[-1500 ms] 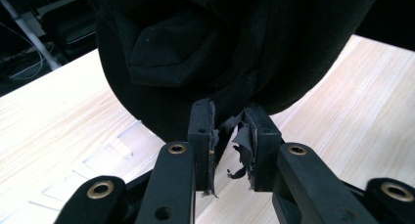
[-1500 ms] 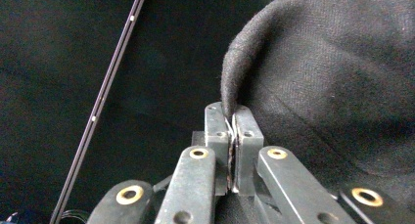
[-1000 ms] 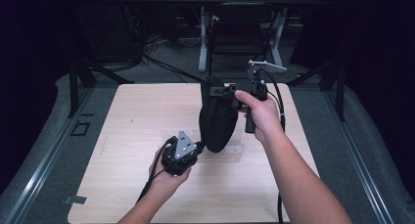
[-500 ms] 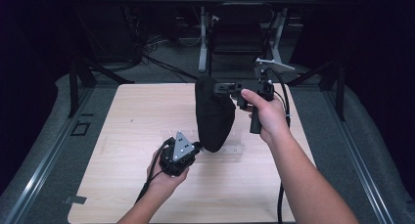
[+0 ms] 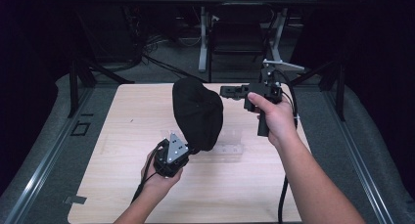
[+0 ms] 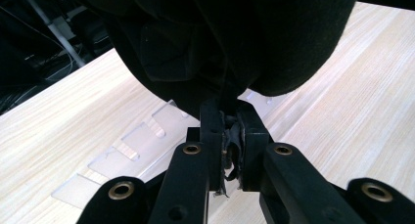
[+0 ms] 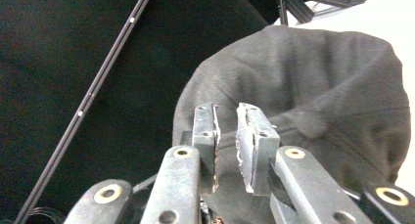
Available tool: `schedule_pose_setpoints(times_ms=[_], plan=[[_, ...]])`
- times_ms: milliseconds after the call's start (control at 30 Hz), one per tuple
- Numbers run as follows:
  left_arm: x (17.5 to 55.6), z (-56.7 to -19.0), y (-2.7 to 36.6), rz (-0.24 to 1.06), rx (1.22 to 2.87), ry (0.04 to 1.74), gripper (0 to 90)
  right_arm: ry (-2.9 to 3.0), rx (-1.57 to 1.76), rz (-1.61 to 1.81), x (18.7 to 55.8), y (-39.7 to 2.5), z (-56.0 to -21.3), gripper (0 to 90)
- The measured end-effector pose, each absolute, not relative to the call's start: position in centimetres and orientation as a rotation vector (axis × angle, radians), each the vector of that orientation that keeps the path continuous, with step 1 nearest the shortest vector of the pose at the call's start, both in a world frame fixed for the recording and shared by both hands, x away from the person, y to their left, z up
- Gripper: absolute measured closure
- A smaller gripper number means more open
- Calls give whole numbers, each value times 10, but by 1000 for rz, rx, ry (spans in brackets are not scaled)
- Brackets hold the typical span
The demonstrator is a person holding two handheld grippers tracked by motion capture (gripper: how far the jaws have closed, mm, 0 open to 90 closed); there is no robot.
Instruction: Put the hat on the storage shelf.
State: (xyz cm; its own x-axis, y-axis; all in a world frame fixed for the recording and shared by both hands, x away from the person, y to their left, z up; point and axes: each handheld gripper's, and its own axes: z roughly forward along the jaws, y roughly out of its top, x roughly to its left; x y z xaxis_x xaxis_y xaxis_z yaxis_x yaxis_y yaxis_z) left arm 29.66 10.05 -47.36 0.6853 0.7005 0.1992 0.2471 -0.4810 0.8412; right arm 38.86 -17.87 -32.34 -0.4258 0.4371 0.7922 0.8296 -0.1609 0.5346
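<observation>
While the left gripper (image 5: 188, 148) has its jaws clamped tight on a bottom edge of the black cloth cap (image 5: 198, 114), w/ a pinch of fabric bunched between them in the left gripper view, the right gripper (image 5: 226, 91) hangs just off the cap's upper right side, jaws parted only a narrow slit w/ nothing in them; in the right gripper view the grey-looking fabric sits close behind the jaw tips but I can't tell if it touches. Cap is held up off the wooden table (image 5: 122, 116), standing tall above the left hand (image 5: 159, 177), roughly mid-table. Under and beside it lies a clear plastic holder (image 5: 230, 141) w/ notches, flat on the wood. My read: lift is done, one side is secured, the second grip isn't made yet; what's left is prob. for the right gripper to take the far edge, then spread or turn the cap and set it down, maybe onto the clear piece, tho that's a guess. Room: plenty of bare wood left of the cap and toward the near edge; right gripper is near the table's back edge, w/ table legs and dark clutter beyond, so less margin that way. Right forearm (image 5: 313, 180) crosses the near right corner, cable (image 5: 283, 199) trailing beside it, could snag if swung left
</observation>
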Motion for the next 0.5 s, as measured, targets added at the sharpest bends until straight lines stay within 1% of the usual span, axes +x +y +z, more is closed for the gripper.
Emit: schedule_pose_setpoints(times_ms=[300, 400, 500], plan=[[300, -492, 112, 631, 2058, 794, 844, -1756, -1475, -1626, 384, -194, -331, 769], [300, -499, 118, 608, 2034, 823, 840, -1782, -1500, -1620, 382, -199, -334, 759], [299, -503, 123, 608, 2034, 841, 832, -1790, -1514, -1629, 379, -203, -337, 753]])
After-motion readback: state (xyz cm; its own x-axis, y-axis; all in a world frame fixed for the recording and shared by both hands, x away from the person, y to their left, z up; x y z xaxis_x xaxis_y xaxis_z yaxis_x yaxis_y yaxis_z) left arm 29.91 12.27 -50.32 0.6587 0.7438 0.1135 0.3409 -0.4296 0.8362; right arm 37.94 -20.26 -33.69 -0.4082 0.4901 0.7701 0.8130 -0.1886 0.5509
